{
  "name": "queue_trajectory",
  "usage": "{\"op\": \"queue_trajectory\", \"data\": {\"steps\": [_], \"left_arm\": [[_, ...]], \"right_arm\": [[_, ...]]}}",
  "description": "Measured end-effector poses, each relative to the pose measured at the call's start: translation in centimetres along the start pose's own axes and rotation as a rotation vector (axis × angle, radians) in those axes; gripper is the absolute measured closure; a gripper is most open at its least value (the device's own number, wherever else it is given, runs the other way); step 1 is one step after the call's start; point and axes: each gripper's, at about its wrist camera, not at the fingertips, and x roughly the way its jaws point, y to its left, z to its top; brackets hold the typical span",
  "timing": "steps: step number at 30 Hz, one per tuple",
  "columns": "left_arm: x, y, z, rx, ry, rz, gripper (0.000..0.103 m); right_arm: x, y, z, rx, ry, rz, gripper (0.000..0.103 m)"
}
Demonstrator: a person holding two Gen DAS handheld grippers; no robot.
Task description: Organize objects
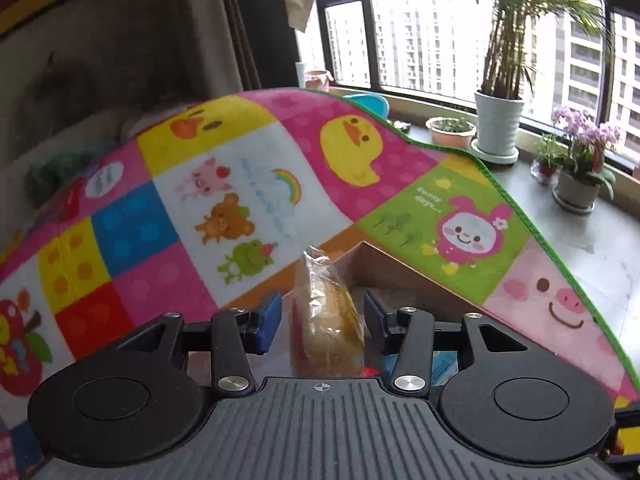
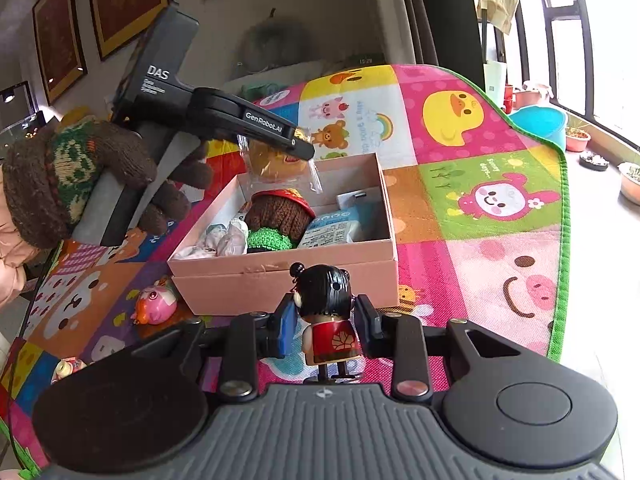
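A clear-wrapped bun (image 1: pixel 326 320) sits between the blue pads of my left gripper (image 1: pixel 322 316), which is shut on it. In the right wrist view the left gripper (image 2: pixel 300 148) holds the bun (image 2: pixel 276 162) in the air over the far left corner of the pink cardboard box (image 2: pixel 280 276). My right gripper (image 2: pixel 326 326) is shut on a small doll (image 2: pixel 326 300) with black hair and a red dress, just in front of the box's near wall. The box holds a brown knitted toy (image 2: pixel 280 212), a blue-white packet (image 2: pixel 336 228) and crumpled white wrappers (image 2: pixel 228 240).
The box stands on a colourful cartoon mat (image 2: pixel 480 128). A pink chick toy (image 2: pixel 154 306) and another small toy (image 2: pixel 68 366) lie on the mat left of the box. A knitted bear (image 2: pixel 60 176) sits at far left. Plant pots (image 1: pixel 498 128) line the windowsill on the right.
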Motion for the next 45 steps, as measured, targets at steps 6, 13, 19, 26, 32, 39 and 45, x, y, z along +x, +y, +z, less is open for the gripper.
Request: {"op": "queue_trajectory", "data": {"steps": [6,13,19,26,32,39,45], "left_arm": [[-5.2,1.0,-2.0,-0.016,-0.217,0.077,0.051],[-12.4,3.3,-8.9,-0.219,-0.220,-0.057,0.053],[-15.9,0.8,-15.1,-0.218,-0.140,-0.134,0.053],[-18.6,1.8,-19.5,-0.269,-0.121,-0.075,0.053],[-19.6,4.2,-23.2,-0.367,-0.077,-0.041,0.053],[-21.3,2.9,-25.7,-0.259,-0.010,-0.111,0.053],[-21.6,1.9,-26.4,-0.202,0.035,-0.087,0.053]], "right_arm": [[-0.4,1.2,-0.2,-0.022,-0.008,0.001,0.073],[-1.4,0.8,1.5,0.009,-0.032,-0.024,0.073],[-1.5,1.1,7.5,0.062,-0.130,0.008,0.073],[-0.8,1.6,10.6,0.135,-0.191,-0.019,0.036],[-0.1,3.5,5.9,0.001,-0.096,-0.110,0.011],[2.9,7.3,-2.2,-0.187,0.122,-0.128,0.003],[3.5,10.1,-5.6,-0.299,0.139,-0.112,0.000]]}}
